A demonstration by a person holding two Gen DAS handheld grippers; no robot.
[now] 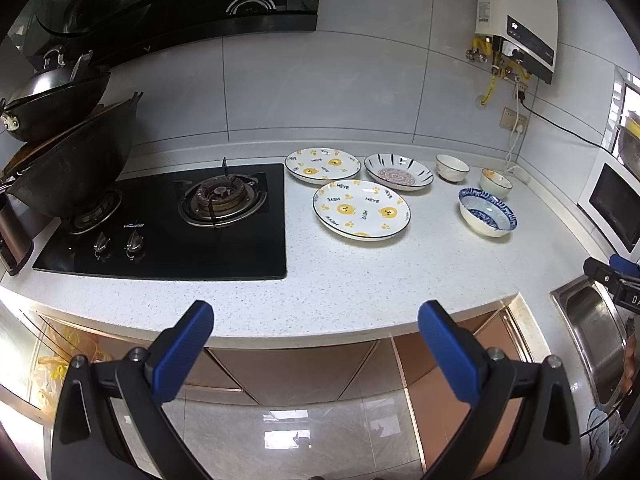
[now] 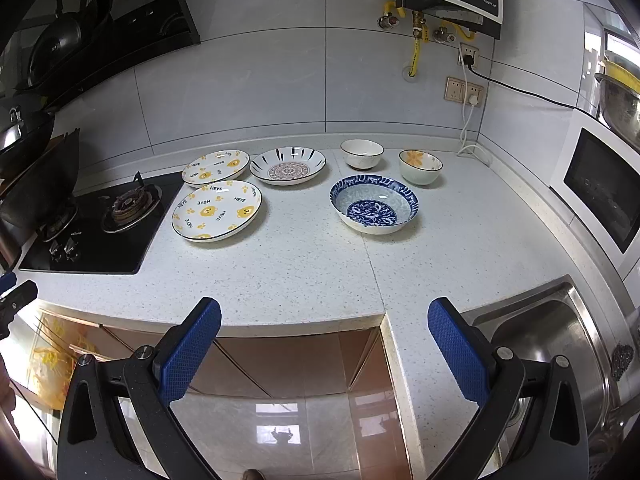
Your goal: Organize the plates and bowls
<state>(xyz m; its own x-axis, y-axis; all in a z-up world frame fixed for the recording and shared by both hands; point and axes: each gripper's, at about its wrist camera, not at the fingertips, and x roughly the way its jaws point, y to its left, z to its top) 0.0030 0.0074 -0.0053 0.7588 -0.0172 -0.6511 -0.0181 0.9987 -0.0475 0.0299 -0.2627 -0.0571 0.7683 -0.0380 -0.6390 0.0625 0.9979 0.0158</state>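
2 wide-open, empty grippers, left gripper [image 1: 316, 344] and right gripper [image 2: 325, 340], well short of plates [image 2: 218, 210] and bowls [image 2: 374, 204]

My left gripper [image 1: 316, 316] has two black plastic arms, each tipped with a blue pad [image 1: 182, 350] of ribbed rubber, and round silver screws [image 1: 138, 354] sit at the pivots just behind the pads. My right gripper [image 2: 324, 314] is built alike, though its blue pads [image 2: 192, 350] show a fine diamond grid.
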